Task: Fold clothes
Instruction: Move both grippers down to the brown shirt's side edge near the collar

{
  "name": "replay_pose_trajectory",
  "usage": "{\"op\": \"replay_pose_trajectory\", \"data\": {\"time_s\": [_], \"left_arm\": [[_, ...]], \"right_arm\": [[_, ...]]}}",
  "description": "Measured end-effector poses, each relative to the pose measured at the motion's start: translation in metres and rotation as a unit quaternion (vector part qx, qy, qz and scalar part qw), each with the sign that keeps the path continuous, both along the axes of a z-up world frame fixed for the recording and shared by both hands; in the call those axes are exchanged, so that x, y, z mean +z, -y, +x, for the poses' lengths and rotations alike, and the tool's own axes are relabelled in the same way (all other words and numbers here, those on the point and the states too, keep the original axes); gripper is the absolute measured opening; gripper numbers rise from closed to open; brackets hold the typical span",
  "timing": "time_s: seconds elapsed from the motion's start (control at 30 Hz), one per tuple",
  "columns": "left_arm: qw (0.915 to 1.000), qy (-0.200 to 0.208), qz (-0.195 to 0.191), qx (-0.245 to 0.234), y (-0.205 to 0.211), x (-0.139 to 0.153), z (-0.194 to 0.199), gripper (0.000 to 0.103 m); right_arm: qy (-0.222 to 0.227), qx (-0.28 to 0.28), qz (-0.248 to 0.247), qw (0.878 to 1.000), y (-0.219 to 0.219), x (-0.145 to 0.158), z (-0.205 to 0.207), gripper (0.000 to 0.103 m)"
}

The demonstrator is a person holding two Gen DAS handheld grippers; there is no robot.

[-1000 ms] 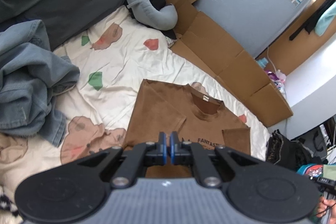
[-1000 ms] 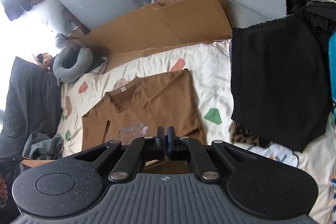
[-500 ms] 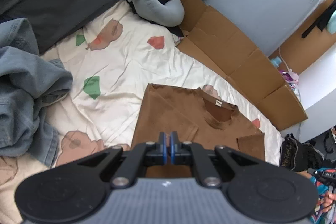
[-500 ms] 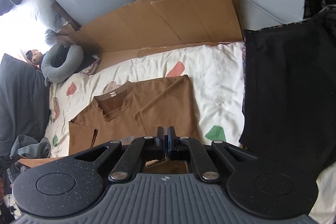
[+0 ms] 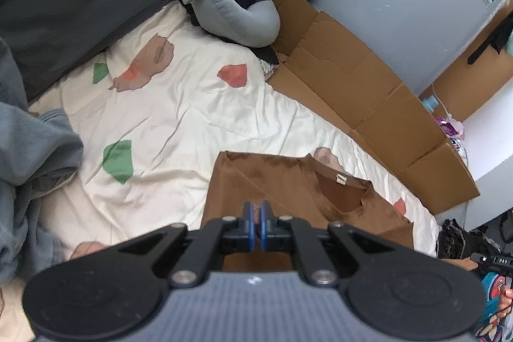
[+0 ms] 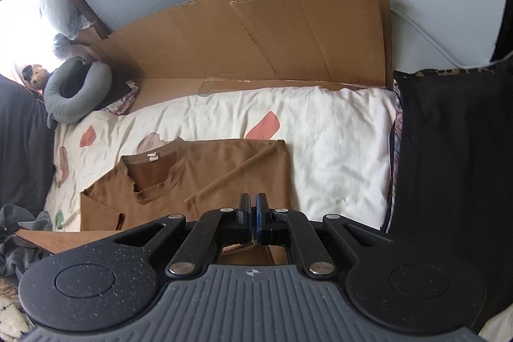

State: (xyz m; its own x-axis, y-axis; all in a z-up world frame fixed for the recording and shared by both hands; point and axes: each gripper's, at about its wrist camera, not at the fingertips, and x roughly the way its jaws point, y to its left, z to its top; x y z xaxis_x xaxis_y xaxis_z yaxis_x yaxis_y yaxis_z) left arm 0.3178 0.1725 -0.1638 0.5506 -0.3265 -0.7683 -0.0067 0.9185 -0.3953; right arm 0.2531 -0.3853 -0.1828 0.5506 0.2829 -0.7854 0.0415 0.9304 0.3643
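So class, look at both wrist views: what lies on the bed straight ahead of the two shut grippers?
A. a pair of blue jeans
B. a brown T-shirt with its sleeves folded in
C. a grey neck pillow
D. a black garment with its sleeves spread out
B: the brown T-shirt lies flat on the patterned sheet, both sleeves folded over its front.

Brown short-sleeved cotton t-shirt (image 5: 279,181) (image 6: 218,169) lies front side up on the bed, collar end away from both cameras. Small white label shows inside the round neckline. Both sleeves folded inward over the chest, side edges running straight. Upper body flat, light wrinkles near the collar. Hem end raised off the bed towards the cameras; lower part hidden behind the gripper bodies, so the state of the hem cannot be told. Pile of other garments nearby, unfolded.
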Motion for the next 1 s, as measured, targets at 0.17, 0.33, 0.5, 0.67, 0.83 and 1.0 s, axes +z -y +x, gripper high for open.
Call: {"op": "replay_pose_trajectory", "data": {"time_s": [0.17,0.33,0.5,0.67,0.83,1.0], "left_arm": [[1.0,0.003,0.0,0.006,0.0,-0.015,0.016,0.004],[1.0,0.002,-0.003,0.008,0.0,-0.034,0.029,0.004],[1.0,-0.001,0.002,0.006,0.0,-0.058,0.038,0.004],[1.0,-0.002,0.008,0.002,0.001,-0.08,0.048,0.004],[0.9999,-0.008,0.009,0.001,0.002,-0.099,0.061,0.004],[0.9999,-0.007,0.008,-0.004,0.004,-0.115,0.075,0.005]], "right_arm": [[-0.009,0.002,-0.012,1.0,-0.005,-0.016,0.024,0.0],[-0.02,0.003,-0.027,0.999,-0.01,-0.036,0.044,0.0],[-0.033,0.007,-0.044,0.998,-0.014,-0.06,0.06,0.0],[-0.039,0.012,-0.058,0.997,-0.019,-0.082,0.073,0.0],[-0.035,0.0,-0.064,0.997,-0.024,-0.104,0.086,0.0],[-0.034,-0.026,-0.059,0.997,-0.025,-0.124,0.095,0.001]]}}
